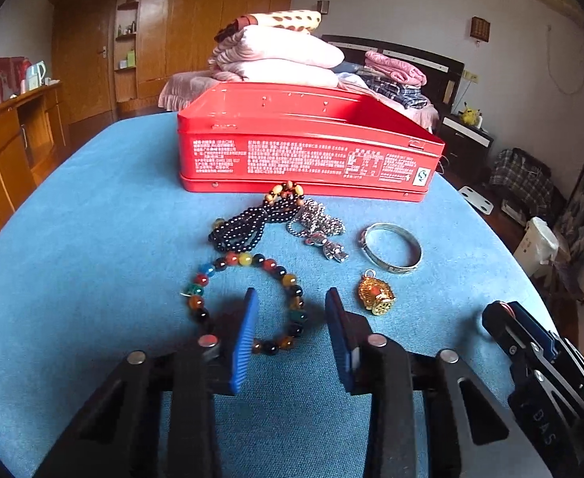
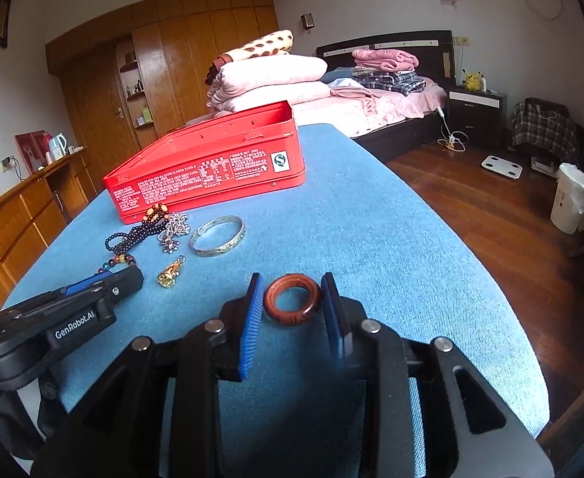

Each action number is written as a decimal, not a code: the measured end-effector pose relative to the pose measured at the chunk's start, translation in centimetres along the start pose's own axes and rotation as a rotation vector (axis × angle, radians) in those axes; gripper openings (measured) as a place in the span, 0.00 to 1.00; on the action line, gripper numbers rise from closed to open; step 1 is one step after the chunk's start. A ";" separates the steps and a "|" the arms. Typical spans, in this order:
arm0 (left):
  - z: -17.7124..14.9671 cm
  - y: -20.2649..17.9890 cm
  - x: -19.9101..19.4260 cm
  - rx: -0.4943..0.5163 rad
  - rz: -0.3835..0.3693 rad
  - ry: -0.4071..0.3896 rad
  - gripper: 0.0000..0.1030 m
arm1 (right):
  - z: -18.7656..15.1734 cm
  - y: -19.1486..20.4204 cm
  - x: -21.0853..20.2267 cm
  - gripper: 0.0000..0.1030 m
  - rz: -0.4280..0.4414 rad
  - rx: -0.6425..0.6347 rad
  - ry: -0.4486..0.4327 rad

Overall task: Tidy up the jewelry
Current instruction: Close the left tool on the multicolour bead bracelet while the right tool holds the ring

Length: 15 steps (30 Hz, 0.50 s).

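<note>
Two black grippers with blue ribbed pads sit closest to the cameras, both low over a blue cloth-covered table (image 1: 73, 239). On the left gripper (image 1: 292, 298), the jaws stand apart, straddling the near right side of a multicoloured bead bracelet (image 1: 248, 302) that lies flat on the cloth; neither pad clearly touches it. On the right gripper (image 2: 293, 290), the jaws are also apart, with a brown wooden ring (image 2: 292, 298) lying flat between them; whether the pads touch it cannot be told. Farther back stands an open red tin box (image 1: 307, 151) printed with white text, its interior showing no jewelry. Just in front of the box lies a dark bead necklace (image 1: 248, 223) with tan beads at one end, touching a heap of silver chain (image 1: 319, 227) beside it. Right of the chain lies a silver bangle (image 1: 391, 247), apart from the rest. Nearer than the bangle lies a small gold pendant (image 1: 375, 294), just right of the left gripper's right pad.
</note>
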State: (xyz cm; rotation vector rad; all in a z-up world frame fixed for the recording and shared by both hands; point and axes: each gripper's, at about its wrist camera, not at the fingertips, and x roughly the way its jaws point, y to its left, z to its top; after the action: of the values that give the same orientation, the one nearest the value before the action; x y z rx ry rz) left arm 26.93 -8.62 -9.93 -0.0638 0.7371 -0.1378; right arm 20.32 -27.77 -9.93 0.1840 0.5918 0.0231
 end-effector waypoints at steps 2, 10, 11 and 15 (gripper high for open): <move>-0.2 -0.1 0.0 0.006 0.007 0.000 0.24 | 0.0 -0.1 0.1 0.28 0.001 0.002 -0.001; -0.6 0.9 -0.9 -0.043 -0.055 -0.062 0.07 | 0.0 0.1 -0.2 0.28 0.001 -0.006 -0.009; -0.7 1.1 -1.2 -0.053 -0.063 -0.084 0.07 | 0.0 0.2 -0.2 0.28 0.001 -0.006 -0.011; -1.0 1.5 -2.2 -0.072 -0.074 -0.138 0.07 | 0.1 0.5 -0.5 0.28 0.007 -0.013 -0.023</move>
State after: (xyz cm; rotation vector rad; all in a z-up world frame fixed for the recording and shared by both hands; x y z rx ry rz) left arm 24.82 -6.83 -9.37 -0.1673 0.6018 -0.1755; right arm 19.94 -27.35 -9.47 0.1738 0.5683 0.0315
